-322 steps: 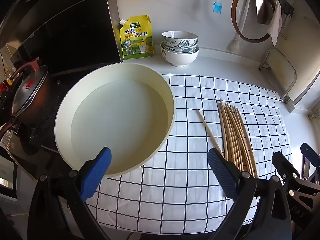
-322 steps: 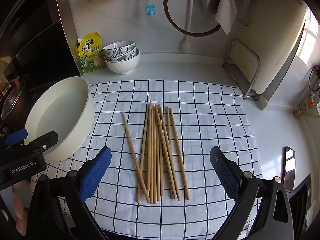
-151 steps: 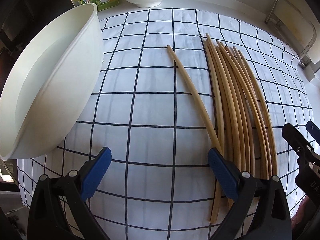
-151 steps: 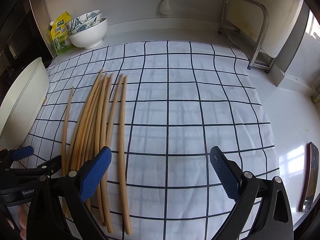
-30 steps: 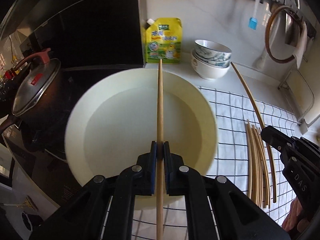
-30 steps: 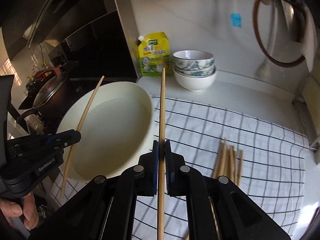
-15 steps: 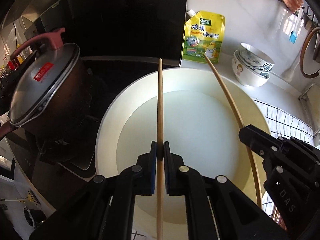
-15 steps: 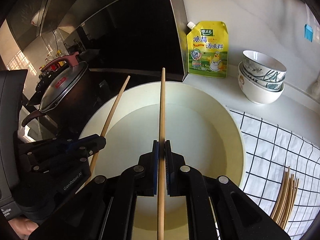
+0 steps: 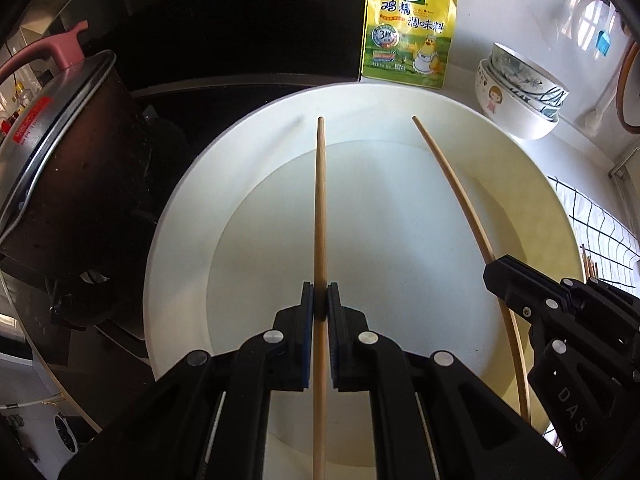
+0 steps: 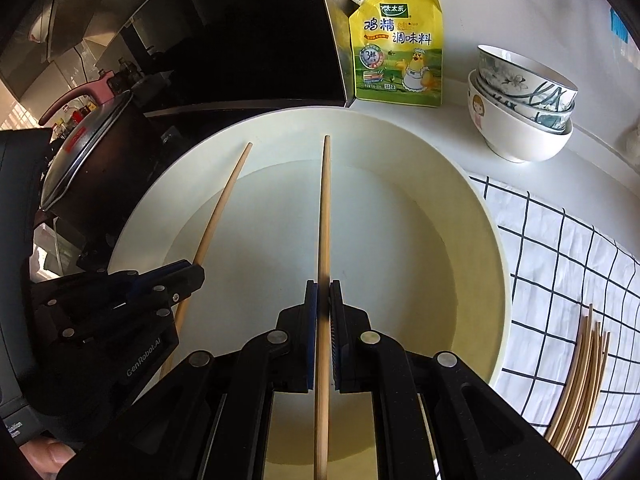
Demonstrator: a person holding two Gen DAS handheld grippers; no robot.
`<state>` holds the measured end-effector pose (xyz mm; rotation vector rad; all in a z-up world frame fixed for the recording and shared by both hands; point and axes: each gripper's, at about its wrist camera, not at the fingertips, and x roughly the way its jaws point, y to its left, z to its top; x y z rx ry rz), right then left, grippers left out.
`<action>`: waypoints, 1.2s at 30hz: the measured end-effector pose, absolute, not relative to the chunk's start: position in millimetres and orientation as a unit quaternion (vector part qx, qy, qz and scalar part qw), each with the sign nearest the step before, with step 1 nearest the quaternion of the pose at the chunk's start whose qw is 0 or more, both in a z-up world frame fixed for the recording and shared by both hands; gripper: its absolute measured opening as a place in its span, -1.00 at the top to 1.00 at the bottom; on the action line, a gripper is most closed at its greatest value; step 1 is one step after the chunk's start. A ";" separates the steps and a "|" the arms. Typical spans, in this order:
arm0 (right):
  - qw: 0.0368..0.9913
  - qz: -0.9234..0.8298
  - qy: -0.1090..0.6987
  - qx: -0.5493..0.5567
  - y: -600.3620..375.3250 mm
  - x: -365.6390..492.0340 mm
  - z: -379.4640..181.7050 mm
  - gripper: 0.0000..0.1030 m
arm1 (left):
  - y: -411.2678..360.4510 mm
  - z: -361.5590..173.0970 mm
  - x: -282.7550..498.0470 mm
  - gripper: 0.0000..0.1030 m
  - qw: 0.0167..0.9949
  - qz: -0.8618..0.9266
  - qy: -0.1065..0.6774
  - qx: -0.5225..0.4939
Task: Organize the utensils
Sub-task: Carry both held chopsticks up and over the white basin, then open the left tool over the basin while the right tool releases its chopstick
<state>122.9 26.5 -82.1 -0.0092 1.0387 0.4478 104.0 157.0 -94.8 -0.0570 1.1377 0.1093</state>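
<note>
A: Chopsticks first: where do they sit against each claw?

B: One chopstick [image 9: 320,216] runs straight out between the pads of the left claw [image 9: 319,307], its tip over the far inner wall of the basin [image 9: 180,216]. The other chopstick [image 10: 325,216] runs the same way out of the right claw [image 10: 323,298], also over the basin.

A: What does one view give that the other lacks?

B: The left view shows the right claw from the side, low at the right, its stick curving across the basin. It also shows the pot [image 9: 60,168] close up. The right view shows the left claw at lower left with a thumb under it, and far more of the checked cloth [image 10: 560,248] with the bundle [image 10: 580,380] of loose sticks lying on it beside the basin. Both views show the yellow pouch [image 10: 398,46] and stacked bowls [image 10: 524,100] behind the basin.

A: And the claws themselves?

B: Both are pressed together, each pinching its one stick partway along, with stick showing ahead of and behind the pads. Neither claw touches the basin as far as I can tell.
</note>
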 end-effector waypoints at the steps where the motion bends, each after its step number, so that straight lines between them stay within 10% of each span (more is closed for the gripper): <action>1: 0.844 0.211 0.493 -0.005 26.4 122.7 -83.4 0.88 | 157.9 -95.9 104.6 0.85 0.840 0.051 0.540 -0.028; 21: 0.863 0.189 0.468 0.010 6.7 103.4 -63.6 0.42 | 164.1 -84.9 93.3 0.56 0.840 0.067 0.538 -0.023; 26: 0.867 0.181 0.465 0.010 -7.7 90.6 -55.7 0.40 | 156.2 -73.8 79.4 -0.27 0.852 0.071 0.519 -0.022; 36: 0.873 0.169 0.457 0.008 -43.9 56.3 -41.4 0.31 | 128.7 -55.2 54.7 -0.27 0.863 0.057 0.502 -0.026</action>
